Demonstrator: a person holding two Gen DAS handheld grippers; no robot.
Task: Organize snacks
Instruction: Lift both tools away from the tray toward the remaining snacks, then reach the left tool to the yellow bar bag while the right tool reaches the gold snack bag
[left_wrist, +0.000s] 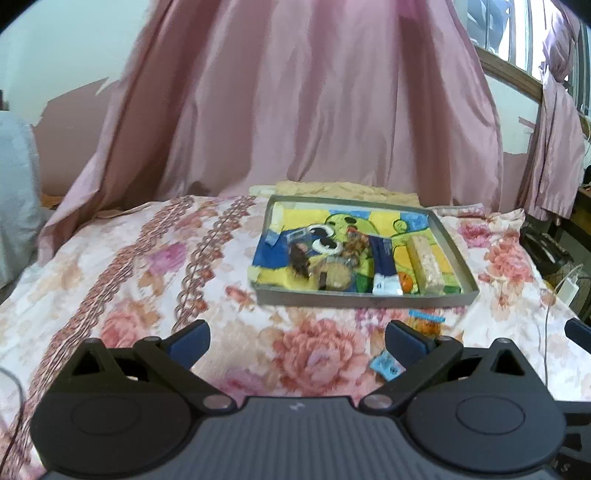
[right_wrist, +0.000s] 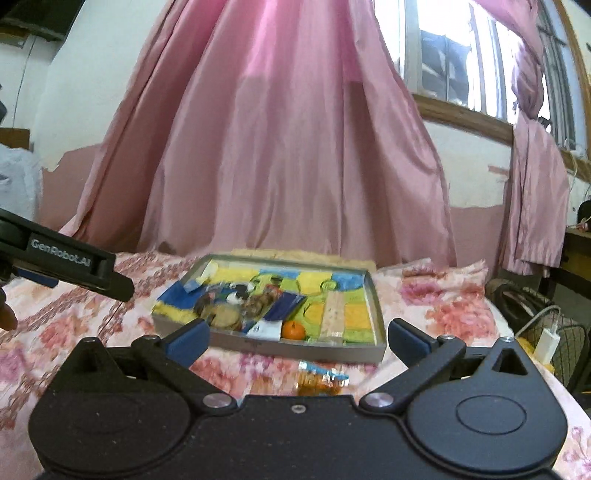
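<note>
A bed (left_wrist: 122, 258) under a floral pink spread carries everything here, with a pink curtain (left_wrist: 295, 110) hanging behind it. It is soft ground, which is probably why the snacks are gathered in a rigid container and not straight on the cloth.

That container is a shallow grey tray (left_wrist: 354, 297) lined with a bright yellow, blue and green cartoon print, sitting flat toward the far side of the bed. Its low walls keep small packets from sliding off. Inside, a long pale bar of puffed rice (left_wrist: 428, 264) lies lengthwise along the right wall, a dark blue packet (left_wrist: 384, 262) beside it, and clear packets of round biscuits (left_wrist: 338, 275) crowd the near left. From the right wrist view a small orange fruit (right_wrist: 293, 329) sits against the near wall.

Two snacks remain outside, on the spread just in front of the tray: an orange packet with a blue top (right_wrist: 321, 378) and a small light-blue wrapped sweet (left_wrist: 386, 363). They look like the ones left to tidy in.

The left claw (left_wrist: 297, 341) stands wide with nothing between its fingers, and so does the right claw (right_wrist: 297, 338); both sit back from the tray, empty and facing the loose packets.
</note>
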